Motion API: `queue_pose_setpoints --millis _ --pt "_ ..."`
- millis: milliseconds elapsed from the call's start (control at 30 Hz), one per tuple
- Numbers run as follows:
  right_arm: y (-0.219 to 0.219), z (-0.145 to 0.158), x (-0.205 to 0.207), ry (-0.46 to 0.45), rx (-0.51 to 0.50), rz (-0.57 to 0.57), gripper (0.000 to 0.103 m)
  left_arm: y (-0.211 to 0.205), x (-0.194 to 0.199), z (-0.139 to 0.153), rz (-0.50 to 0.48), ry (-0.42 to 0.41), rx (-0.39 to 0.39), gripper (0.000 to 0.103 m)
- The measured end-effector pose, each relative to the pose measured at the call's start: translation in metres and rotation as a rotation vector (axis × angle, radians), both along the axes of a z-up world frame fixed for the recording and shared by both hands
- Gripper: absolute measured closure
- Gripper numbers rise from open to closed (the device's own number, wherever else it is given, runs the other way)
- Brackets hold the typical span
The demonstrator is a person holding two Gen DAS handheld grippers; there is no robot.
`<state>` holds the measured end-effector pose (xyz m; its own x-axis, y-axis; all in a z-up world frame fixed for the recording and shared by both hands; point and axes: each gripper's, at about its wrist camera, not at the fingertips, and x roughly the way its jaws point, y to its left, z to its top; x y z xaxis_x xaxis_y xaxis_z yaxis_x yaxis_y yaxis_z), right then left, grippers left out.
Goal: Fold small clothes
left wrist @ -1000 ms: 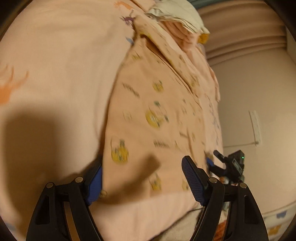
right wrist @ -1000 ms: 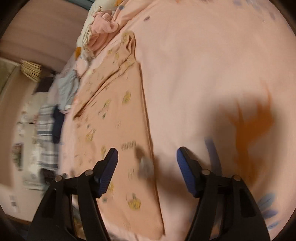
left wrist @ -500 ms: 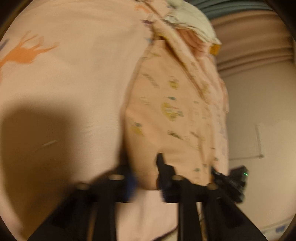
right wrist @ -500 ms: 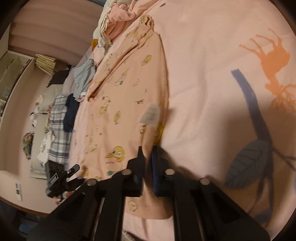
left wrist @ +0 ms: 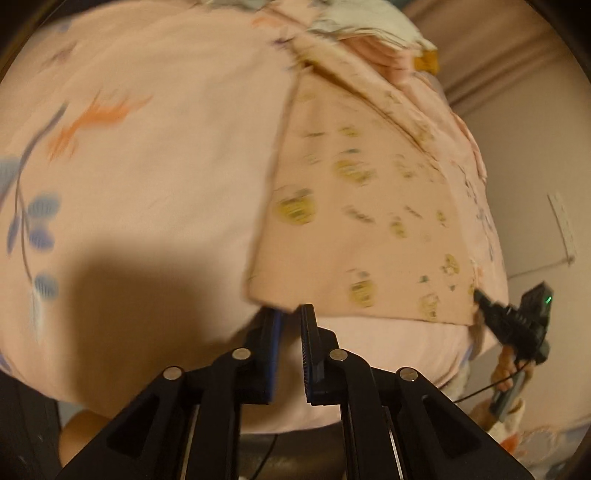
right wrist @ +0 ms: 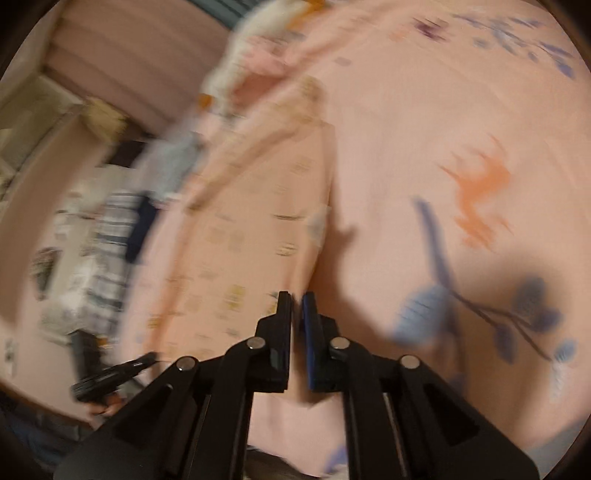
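Note:
A small peach garment with yellow cartoon prints [left wrist: 369, 221] lies spread on a pink bedsheet [left wrist: 147, 166]. My left gripper [left wrist: 290, 314] is shut on the garment's near left corner and holds it lifted off the sheet. In the right wrist view the same garment [right wrist: 251, 221] runs away from me. My right gripper [right wrist: 296, 299] is shut on its near right edge. The right gripper also shows in the left wrist view [left wrist: 517, 325] at the garment's other near corner. Both views are blurred.
A pile of other clothes [left wrist: 369, 33] sits at the far end of the bed. Striped and dark clothes [right wrist: 118, 229] lie beyond the bed's left edge. The sheet [right wrist: 461, 221] carries orange and blue prints.
Both grippers went from open to shut on the garment's near corners. They have since pulled the near edge up and towards me.

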<state>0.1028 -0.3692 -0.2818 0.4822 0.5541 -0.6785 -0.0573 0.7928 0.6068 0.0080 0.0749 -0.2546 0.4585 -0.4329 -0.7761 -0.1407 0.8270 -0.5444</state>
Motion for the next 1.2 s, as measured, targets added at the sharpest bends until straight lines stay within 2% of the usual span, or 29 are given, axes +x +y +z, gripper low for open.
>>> queue_pose_setpoints --millis 67,100,133,200,267,300,367,400,467,533,600,633,667,700,767,867,933,1067,1167,1200 --pt "-0.008 -0.013 -0.002 0.043 0.019 -0.018 0.095 0.016 -0.007 -0.001 0.05 0.014 -0.035 0.097" --pt "-0.013 -0.015 -0.003 0.049 0.038 -0.028 0.095 0.021 -0.01 0.005 0.064 0.006 -0.023 0.097" --pt "-0.016 -0.013 -0.004 0.056 0.044 -0.033 0.093 0.024 -0.013 0.014 0.077 -0.009 0.019 0.096" --pt "-0.019 0.004 -0.006 0.06 -0.033 -0.063 0.086 0.023 -0.017 0.045 0.088 -0.083 0.166 0.096" --pt "-0.011 0.03 -0.011 -0.014 -0.149 -0.082 0.086 0.014 -0.017 0.073 0.087 -0.214 0.288 0.096" --pt "0.001 0.048 -0.013 -0.081 -0.231 -0.075 0.083 0.007 -0.012 0.082 0.079 -0.263 0.32 0.095" --pt "0.026 0.068 -0.013 -0.154 -0.292 -0.05 0.075 -0.016 0.006 0.09 0.039 -0.316 0.365 0.092" --pt "0.035 0.072 -0.009 -0.176 -0.293 -0.029 0.068 -0.031 0.018 0.087 0.016 -0.318 0.382 0.092" --pt "0.058 0.073 0.001 -0.216 -0.28 0.048 0.067 -0.058 0.037 0.072 -0.027 -0.318 0.412 0.092" --pt "0.079 0.065 0.009 -0.217 -0.301 0.094 0.07 -0.078 0.052 0.045 -0.047 -0.269 0.453 0.092" --pt "0.1 0.046 0.017 -0.182 -0.349 0.13 0.078 -0.088 0.065 0.013 -0.066 -0.169 0.487 0.092" --pt "0.105 0.038 0.02 -0.165 -0.374 0.14 0.081 -0.087 0.063 0.002 -0.058 -0.173 0.5 0.092" --pt "0.109 0.022 0.022 -0.131 -0.432 0.148 0.086 -0.081 0.05 0.002 -0.048 -0.24 0.503 0.092" --pt "0.109 0.013 0.021 -0.106 -0.472 0.145 0.088 -0.078 0.044 0.002 -0.051 -0.248 0.519 0.092" --pt "0.102 0.007 0.011 -0.153 -0.472 0.142 0.091 -0.072 0.033 0.003 -0.042 -0.23 0.548 0.092" --pt "0.098 0.011 0.002 -0.132 -0.505 0.146 0.091 -0.069 0.017 0.005 -0.012 -0.218 0.619 0.092" --pt "0.098 0.016 -0.003 -0.102 -0.529 0.132 0.087 -0.07 0.008 0.007 0.003 -0.221 0.639 0.092" --pt "0.105 0.025 -0.02 -0.118 -0.484 0.147 0.081 -0.072 -0.001 0.017 0.039 -0.23 0.569 0.092" --pt "0.121 0.016 -0.027 -0.127 -0.455 0.144 0.058 -0.079 -0.003 0.014 0.066 -0.236 0.601 0.089" --pt "0.124 0.006 -0.028 -0.104 -0.468 0.132 0.058 -0.081 -0.003 0.011 0.071 -0.237 0.62 0.088"
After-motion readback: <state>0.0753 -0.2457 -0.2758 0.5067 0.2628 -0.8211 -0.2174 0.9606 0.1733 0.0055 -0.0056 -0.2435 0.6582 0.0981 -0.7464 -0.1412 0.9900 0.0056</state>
